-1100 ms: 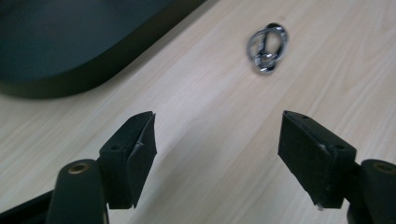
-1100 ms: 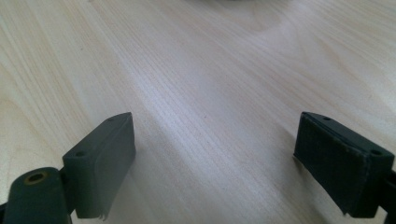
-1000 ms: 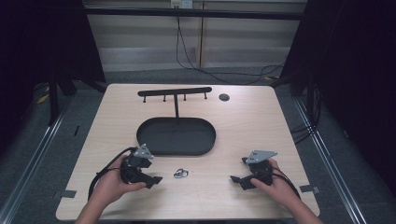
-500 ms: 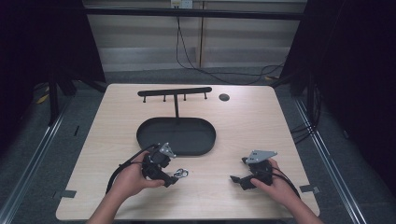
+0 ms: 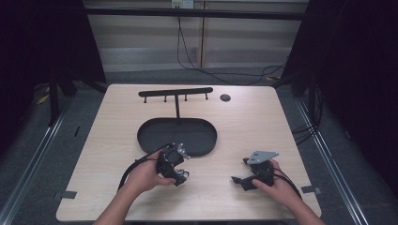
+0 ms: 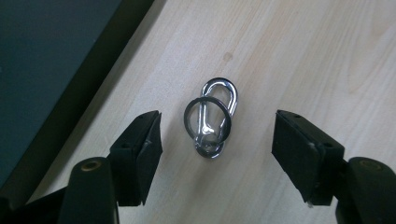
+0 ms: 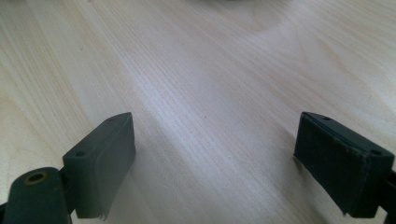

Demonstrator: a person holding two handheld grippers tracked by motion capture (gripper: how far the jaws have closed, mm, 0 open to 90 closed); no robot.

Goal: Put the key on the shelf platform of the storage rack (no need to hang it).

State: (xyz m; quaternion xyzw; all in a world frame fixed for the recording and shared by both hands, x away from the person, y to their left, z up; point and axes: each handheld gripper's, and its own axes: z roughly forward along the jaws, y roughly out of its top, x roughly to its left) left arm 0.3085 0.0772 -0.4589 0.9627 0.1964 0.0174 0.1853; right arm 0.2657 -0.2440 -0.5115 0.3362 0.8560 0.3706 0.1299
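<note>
Now your left gripper (image 6: pixel 217 140) stands just above the silver carabiner (image 6: pixel 216 116), with its jaws wide apart, one on each side of it and not touching it. A dark ring (image 6: pixel 208 117) is threaded on the carabiner, and both lie flat on the light wooden table (image 5: pixel 108 140). In the left gripper view the dark edge of the black oval tray (image 6: pixel 60 70) passes at the upper left, near the left jaw. From the high view, your left hand (image 5: pixel 145 176) holds this gripper (image 5: pixel 180 177) at the front of the table, just before the near rim of the tray (image 5: pixel 150 136), and the carabiner (image 5: pixel 184 174) shows as a small bright spot at the jaw tips.

Your right gripper (image 7: pixel 215 158) also has its jaws wide apart, and between them you see bare wood. In the high view your right hand (image 5: pixel 277 183) keeps it (image 5: pixel 241 180) low near the front right part of the table, well apart from the carabiner, with the grey plate on top.

Behind the tray stands a black rack (image 5: pixel 176 92) with a thin post and a horizontal bar that carries small pegs. A small dark round thing (image 5: pixel 225 97) lies on the table just to the right of the bar; I cannot tell what it is.
</note>
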